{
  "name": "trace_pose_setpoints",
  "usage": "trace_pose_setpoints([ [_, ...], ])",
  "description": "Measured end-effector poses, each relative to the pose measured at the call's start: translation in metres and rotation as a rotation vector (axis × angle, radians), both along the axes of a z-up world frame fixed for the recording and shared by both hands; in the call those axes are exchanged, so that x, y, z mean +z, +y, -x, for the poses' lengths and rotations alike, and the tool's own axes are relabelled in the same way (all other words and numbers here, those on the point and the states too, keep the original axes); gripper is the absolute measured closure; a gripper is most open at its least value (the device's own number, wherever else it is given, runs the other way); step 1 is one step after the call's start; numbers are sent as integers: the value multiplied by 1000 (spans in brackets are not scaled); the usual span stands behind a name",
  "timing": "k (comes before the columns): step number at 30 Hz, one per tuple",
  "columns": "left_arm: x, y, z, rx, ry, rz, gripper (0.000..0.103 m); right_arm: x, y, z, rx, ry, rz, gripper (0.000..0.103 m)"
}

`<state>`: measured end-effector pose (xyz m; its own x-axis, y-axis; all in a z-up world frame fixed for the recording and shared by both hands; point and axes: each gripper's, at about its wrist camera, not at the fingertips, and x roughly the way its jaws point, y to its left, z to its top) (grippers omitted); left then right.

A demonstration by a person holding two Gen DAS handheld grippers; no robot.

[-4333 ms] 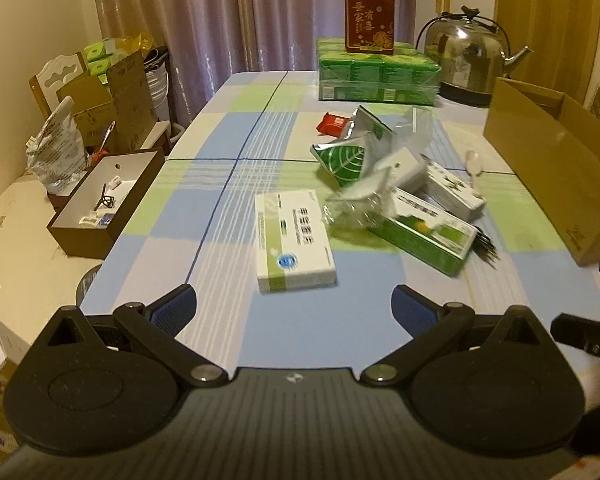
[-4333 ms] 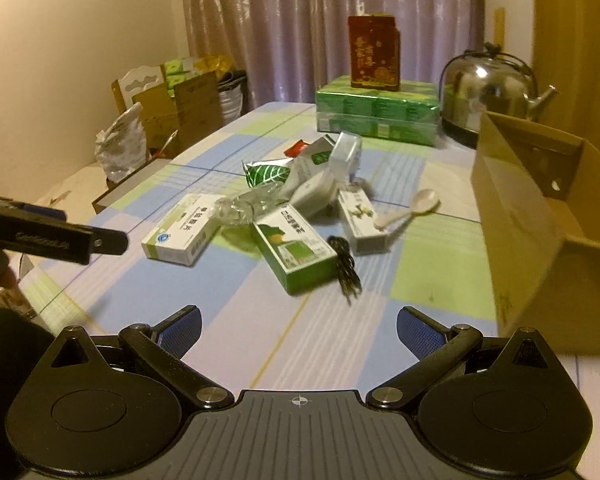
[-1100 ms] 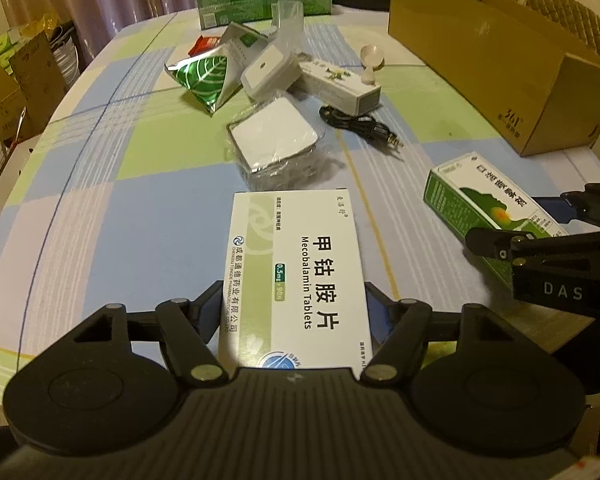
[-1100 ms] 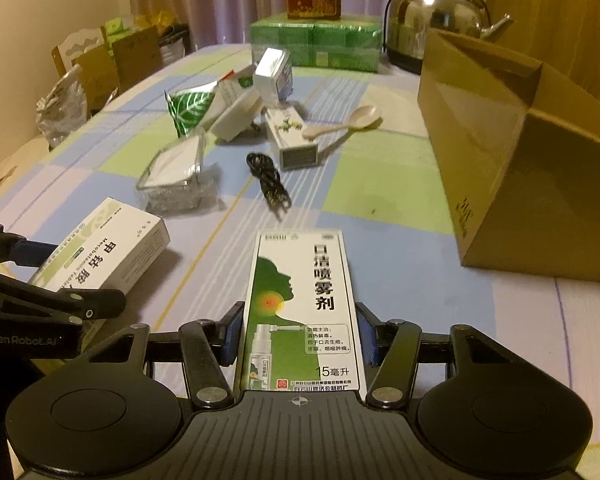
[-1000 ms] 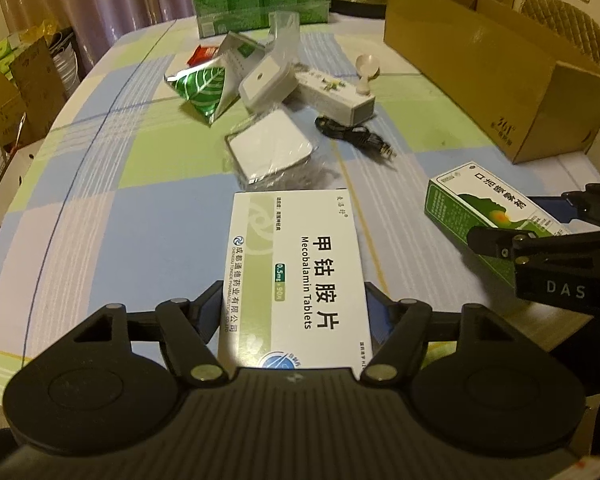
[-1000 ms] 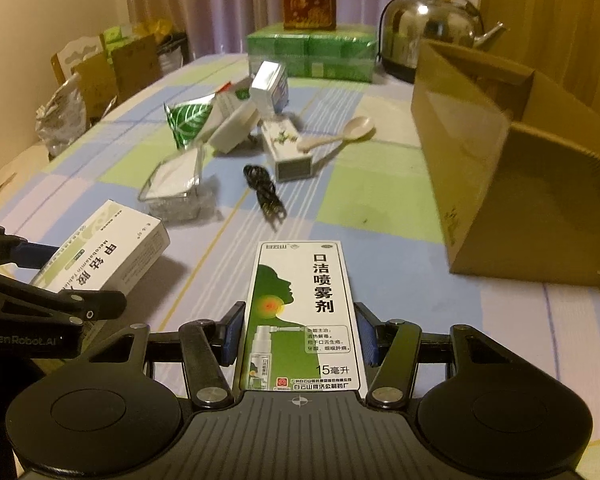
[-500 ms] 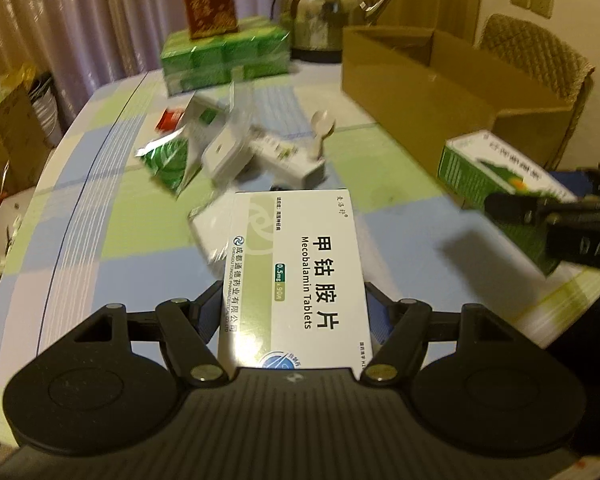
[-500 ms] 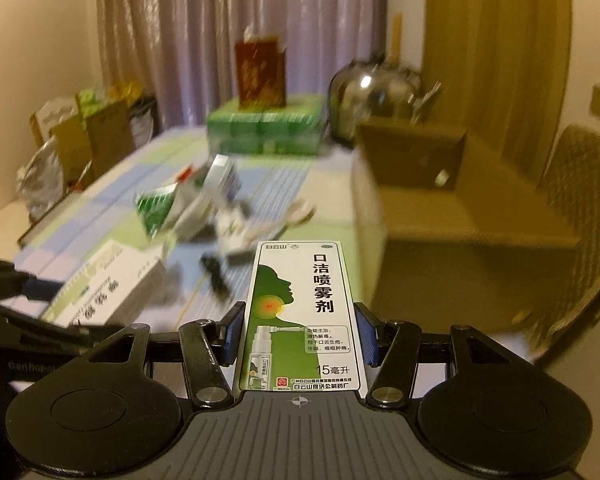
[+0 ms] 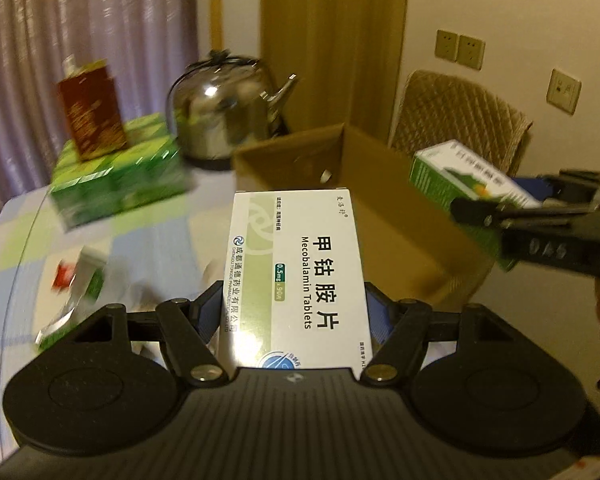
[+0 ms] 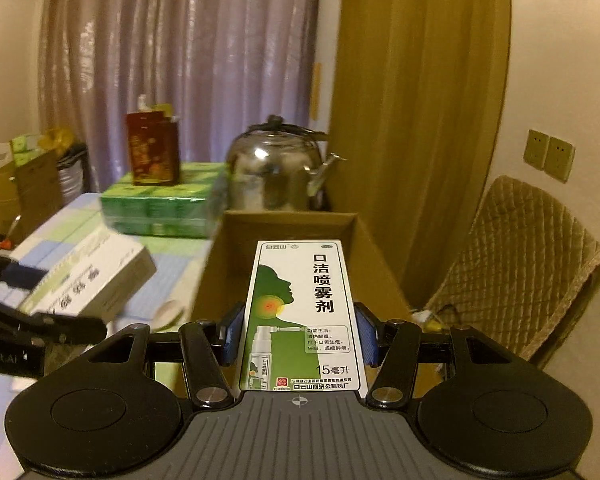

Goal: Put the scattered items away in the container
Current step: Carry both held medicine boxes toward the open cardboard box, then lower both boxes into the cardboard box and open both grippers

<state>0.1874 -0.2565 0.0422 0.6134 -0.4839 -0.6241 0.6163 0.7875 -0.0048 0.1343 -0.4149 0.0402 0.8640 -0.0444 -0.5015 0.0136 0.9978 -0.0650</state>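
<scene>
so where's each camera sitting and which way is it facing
Left wrist: sits on the left gripper, looking along its fingers over the white box toward the carton and kettle; the right gripper with the green box shows at right.
Right wrist: sits on the right gripper, looking over the green box into the carton; the left gripper's fingers show at left.
Shared: both boxes, carton, kettle, chair.

Dim, warm yellowish indoor light. Motion blur smears the stacked green cartons (image 9: 118, 168) and checked tablecloth (image 9: 16, 248). Glare spots the steel kettle (image 10: 278, 172). Fisheye bending with dark corners.
</scene>
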Motion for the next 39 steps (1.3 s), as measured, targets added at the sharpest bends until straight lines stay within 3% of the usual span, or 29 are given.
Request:
trace_pose_setpoints([
  [8, 6, -73, -67, -45, 20, 14, 36, -22, -38, -60, -8, 91, 17, 50],
  [17, -32, -120, -126, -57, 142, -15, 36, -61, -59, -105, 10, 275, -19, 50],
  [26, -63, -145, -149, -83, 167, -115, 36, -82, -61, -131, 57, 427, 25, 50],
  [39, -85, -162, -161, -110, 169, -197, 35, -95, -60, -151, 54, 490, 44, 50],
])
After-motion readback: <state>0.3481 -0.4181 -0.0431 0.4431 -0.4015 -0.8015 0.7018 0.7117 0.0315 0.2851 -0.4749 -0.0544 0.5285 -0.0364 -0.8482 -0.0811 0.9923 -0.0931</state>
